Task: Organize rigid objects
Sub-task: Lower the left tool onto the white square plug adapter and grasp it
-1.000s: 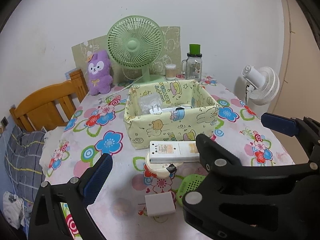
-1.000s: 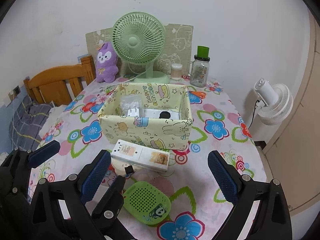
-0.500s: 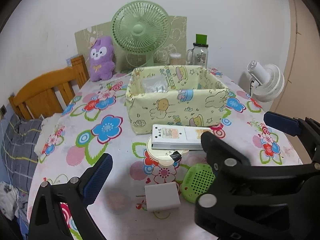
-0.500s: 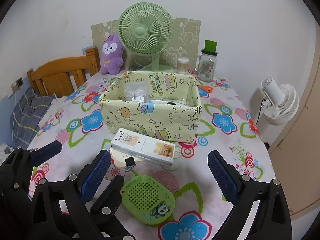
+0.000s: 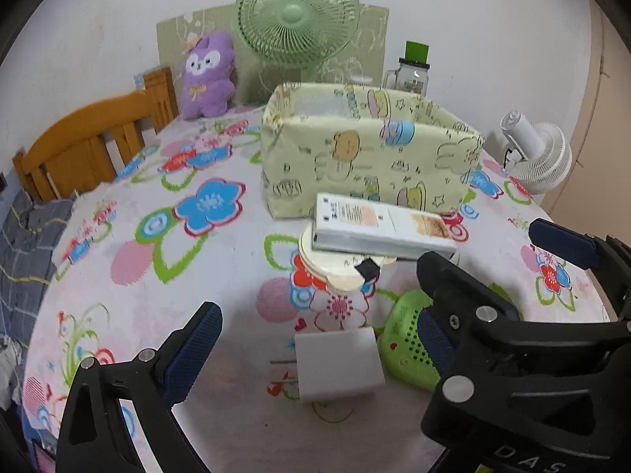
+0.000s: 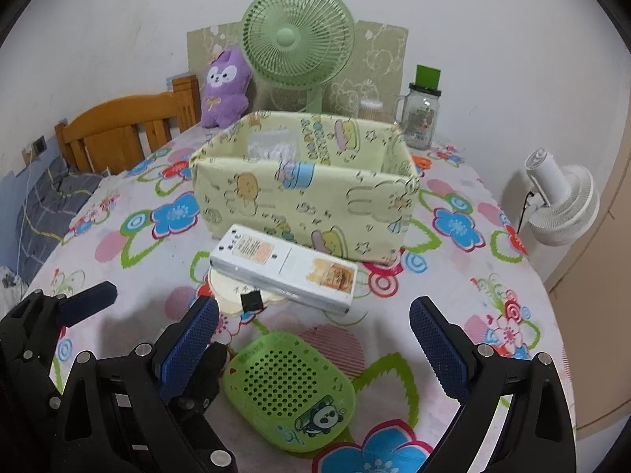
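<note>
While both grippers hang spread and empty, a white box [image 6: 284, 266] lies just before the bin [image 6: 303, 201].
Left gripper [image 5: 315, 339] frames a white block [image 5: 337, 368]; right gripper [image 6: 313, 345] frames a green case [image 6: 290, 384], both nearer than the bin.

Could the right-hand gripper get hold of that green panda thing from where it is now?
Probably yes. The right gripper is open, and the green panda case lies flat on the table right between its fingers with nothing on top. The left gripper sits close beside it, which might crowd things.
</note>
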Action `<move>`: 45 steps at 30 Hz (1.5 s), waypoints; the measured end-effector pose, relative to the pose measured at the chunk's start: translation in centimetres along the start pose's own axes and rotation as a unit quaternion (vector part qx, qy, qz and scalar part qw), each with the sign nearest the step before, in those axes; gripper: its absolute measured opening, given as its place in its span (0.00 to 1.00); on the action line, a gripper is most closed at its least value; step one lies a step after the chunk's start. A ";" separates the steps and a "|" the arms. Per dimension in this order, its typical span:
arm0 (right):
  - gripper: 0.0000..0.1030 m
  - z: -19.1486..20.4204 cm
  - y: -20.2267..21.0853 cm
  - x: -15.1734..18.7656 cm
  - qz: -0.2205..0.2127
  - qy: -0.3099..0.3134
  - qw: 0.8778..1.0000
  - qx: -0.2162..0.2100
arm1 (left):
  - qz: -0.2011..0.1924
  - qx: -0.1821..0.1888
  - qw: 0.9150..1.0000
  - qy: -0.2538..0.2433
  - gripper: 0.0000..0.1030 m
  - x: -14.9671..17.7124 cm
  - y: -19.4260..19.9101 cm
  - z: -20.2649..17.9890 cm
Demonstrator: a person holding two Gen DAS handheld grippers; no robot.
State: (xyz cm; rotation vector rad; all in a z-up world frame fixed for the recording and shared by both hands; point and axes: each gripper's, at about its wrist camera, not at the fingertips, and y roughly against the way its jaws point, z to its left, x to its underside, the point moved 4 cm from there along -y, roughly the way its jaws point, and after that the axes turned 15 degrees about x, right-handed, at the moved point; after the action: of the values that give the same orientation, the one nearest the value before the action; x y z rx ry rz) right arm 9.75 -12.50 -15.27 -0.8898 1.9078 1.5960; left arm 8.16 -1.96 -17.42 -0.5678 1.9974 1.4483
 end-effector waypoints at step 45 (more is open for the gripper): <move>0.96 0.9 -2.8 3.1 0.051 0.000 0.999 -0.003 | 0.029 -0.018 0.999 0.033 0.80 2.9 -1.5 1.3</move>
State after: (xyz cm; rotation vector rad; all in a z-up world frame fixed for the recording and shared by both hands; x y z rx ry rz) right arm 9.73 -12.43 -19.49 -0.8061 1.9785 1.6618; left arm 7.26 -1.21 -20.73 -0.5843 2.0582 1.5225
